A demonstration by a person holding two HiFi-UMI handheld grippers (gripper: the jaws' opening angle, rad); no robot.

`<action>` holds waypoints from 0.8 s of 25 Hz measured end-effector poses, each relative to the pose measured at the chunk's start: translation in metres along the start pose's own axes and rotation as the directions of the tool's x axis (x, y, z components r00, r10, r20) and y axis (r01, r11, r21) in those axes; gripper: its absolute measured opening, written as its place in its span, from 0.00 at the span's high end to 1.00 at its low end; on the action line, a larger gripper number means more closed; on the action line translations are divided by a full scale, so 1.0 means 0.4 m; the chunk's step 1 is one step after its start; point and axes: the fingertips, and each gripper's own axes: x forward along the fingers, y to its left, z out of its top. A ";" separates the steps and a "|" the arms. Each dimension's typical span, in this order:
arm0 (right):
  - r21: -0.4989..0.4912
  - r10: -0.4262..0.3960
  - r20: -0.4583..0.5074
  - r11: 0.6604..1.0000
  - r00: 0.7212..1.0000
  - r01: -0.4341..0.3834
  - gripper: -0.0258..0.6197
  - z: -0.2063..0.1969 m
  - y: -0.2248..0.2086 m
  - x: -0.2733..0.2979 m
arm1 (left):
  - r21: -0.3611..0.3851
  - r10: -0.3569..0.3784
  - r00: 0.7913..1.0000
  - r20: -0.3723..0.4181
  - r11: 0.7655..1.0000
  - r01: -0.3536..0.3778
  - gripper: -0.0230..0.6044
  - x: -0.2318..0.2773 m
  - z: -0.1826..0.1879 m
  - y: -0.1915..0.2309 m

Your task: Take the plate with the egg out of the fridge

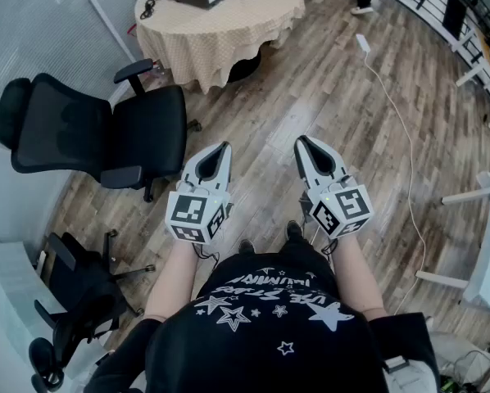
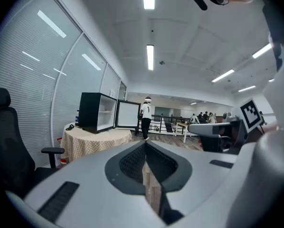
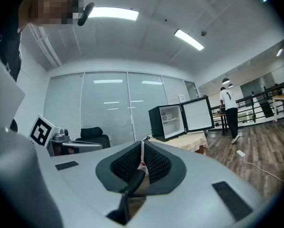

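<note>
A small black fridge point(image 3: 170, 121) stands on a round table with a checked cloth point(image 2: 97, 139), its white door point(image 3: 196, 114) swung open. The fridge point(image 2: 98, 112) is several steps away from both grippers. Its shelves look pale; I cannot make out a plate or an egg at this distance. My left gripper point(image 1: 223, 146) and right gripper point(image 1: 302, 141) are held side by side at waist height over the wooden floor, both pointing toward the table. Each has its jaws pressed together with nothing between them. The left gripper point(image 2: 145, 144) and right gripper point(image 3: 142, 144) are both aimed at the fridge.
A black office chair point(image 1: 106, 133) stands left of the path, another chair point(image 1: 73, 293) nearer me. A white cable and power strip point(image 1: 364, 43) lie on the floor to the right. A person in a white shirt point(image 2: 146, 118) stands beyond the table by a railing point(image 3: 268, 103).
</note>
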 end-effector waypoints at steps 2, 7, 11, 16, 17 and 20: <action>-0.002 0.013 0.004 1.000 1.000 -0.013 0.90 0.007 0.006 -0.004 | 0.003 0.011 1.000 0.006 1.000 -0.011 0.95 -0.009 0.014 -0.007; -0.012 0.068 0.013 0.998 0.998 -0.068 0.90 0.032 0.000 0.001 | -0.013 0.067 0.997 0.026 0.998 -0.066 0.95 -0.022 0.035 -0.028; -0.019 0.125 0.010 0.992 0.992 -0.124 0.90 0.045 -0.024 0.010 | -0.028 0.128 0.992 0.020 0.992 -0.127 0.95 -0.004 0.031 -0.044; -0.024 0.146 -0.001 0.989 0.989 -0.146 0.90 0.064 -0.097 0.008 | -0.027 0.157 0.988 0.001 0.987 -0.157 0.95 0.055 0.038 -0.080; -0.019 0.144 -0.001 0.989 0.990 -0.144 0.90 0.068 -0.114 0.006 | -0.027 0.164 0.986 0.001 0.986 -0.164 0.95 0.066 0.040 -0.085; -0.019 0.147 0.014 0.989 0.989 -0.147 0.90 0.081 -0.154 -0.007 | -0.039 0.179 0.984 0.003 0.983 -0.179 0.95 0.094 0.043 -0.106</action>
